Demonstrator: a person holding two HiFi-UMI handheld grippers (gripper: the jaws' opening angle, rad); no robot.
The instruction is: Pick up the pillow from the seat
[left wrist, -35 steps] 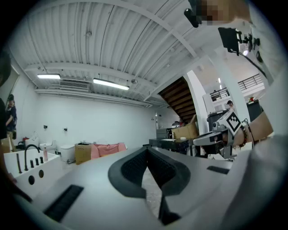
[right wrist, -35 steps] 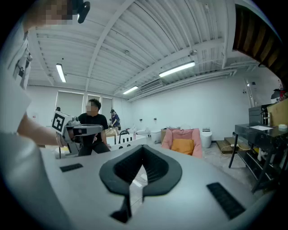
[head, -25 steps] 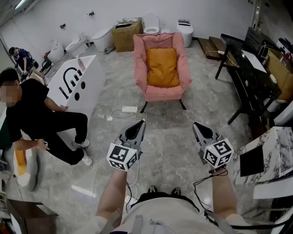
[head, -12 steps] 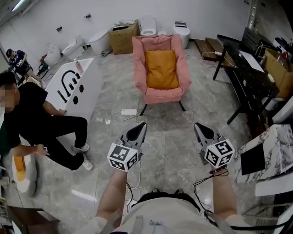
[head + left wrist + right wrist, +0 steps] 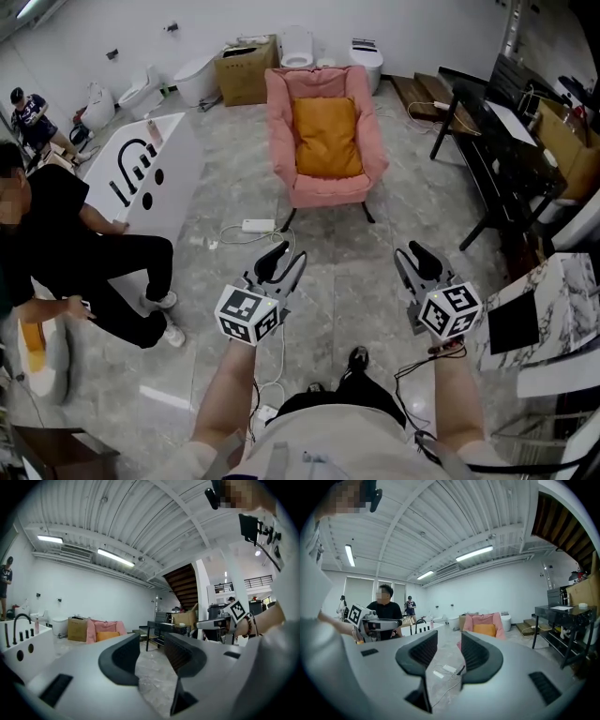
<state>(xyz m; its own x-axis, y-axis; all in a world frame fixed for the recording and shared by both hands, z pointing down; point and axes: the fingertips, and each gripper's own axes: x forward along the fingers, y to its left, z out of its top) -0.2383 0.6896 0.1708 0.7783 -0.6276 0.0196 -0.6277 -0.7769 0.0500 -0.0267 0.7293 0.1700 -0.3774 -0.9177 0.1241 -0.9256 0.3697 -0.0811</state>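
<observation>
An orange pillow (image 5: 325,137) lies on the seat of a pink armchair (image 5: 323,192) across the grey floor, far ahead of both grippers. The left gripper view shows the pillow (image 5: 107,636) small and far at the left. In the right gripper view the pillow (image 5: 485,630) is just right of the jaws. My left gripper (image 5: 278,265) is held low over the floor, its jaws opening with nothing between them. My right gripper (image 5: 418,264) is level with it to the right, its jaws also opening and empty.
A white power strip (image 5: 257,226) with cables lies on the floor before the armchair. A person in black (image 5: 66,253) crouches at the left beside a white basin panel (image 5: 141,176). A black table (image 5: 497,169) stands at the right; a cardboard box (image 5: 243,69) and toilets are behind.
Both grippers' jaws have parted from shut to a small gap. The view has moved a little closer to the armchair, and a foot has stepped forward.
</observation>
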